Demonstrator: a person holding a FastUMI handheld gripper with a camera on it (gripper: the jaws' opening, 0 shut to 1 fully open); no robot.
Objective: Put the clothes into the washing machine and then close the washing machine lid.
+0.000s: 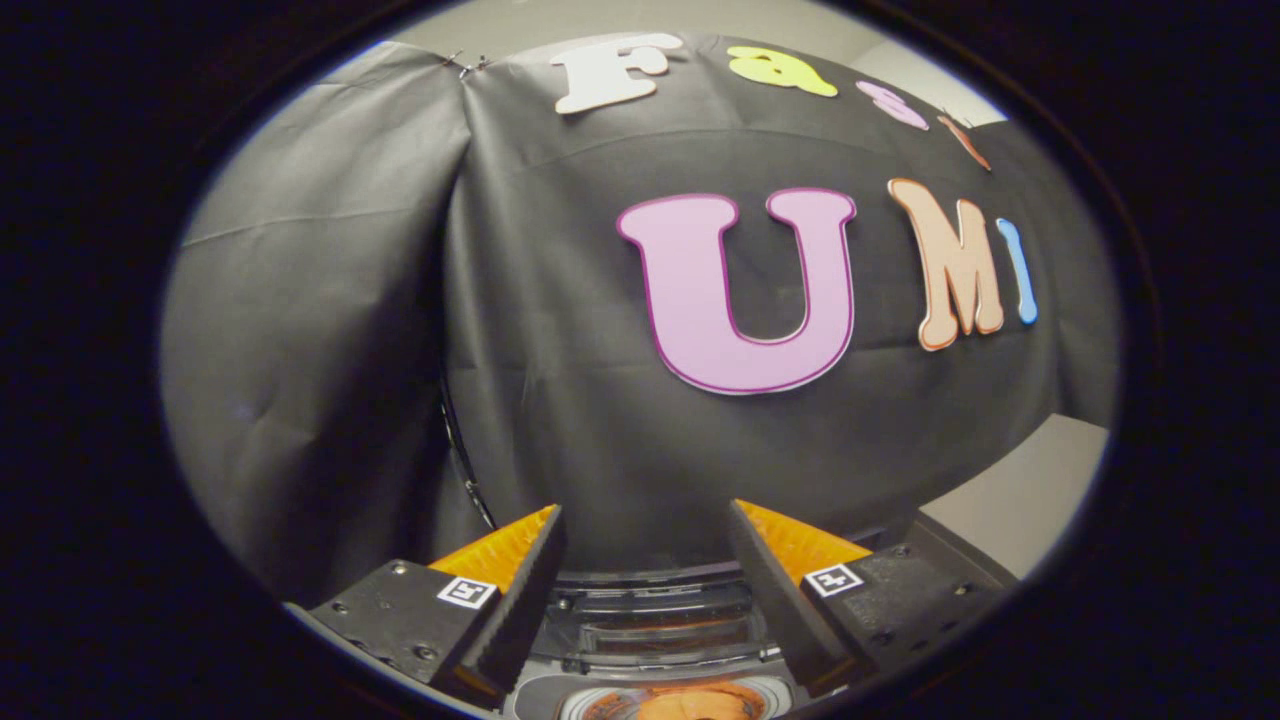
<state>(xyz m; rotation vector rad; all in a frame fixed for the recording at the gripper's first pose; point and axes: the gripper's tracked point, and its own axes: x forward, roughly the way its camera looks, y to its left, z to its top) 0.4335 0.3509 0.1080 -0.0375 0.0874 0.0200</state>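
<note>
The gripper (645, 525) has its jaws released and spread wide, nothing between them. Below and between the fingers (520, 590) sits the washing machine (650, 625), lid (655, 610) raised, with orange clothes (690, 703) in its drum. Beyond hangs the black cloth wall (560, 350).

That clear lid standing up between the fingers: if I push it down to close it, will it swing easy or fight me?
The lid looks like thin clear plastic, so probably light and likely to swing down easily. Its glossy face may let the fingers slip. The open gripper holds nothing. Orange cloth shows in the washing machine below.
</note>
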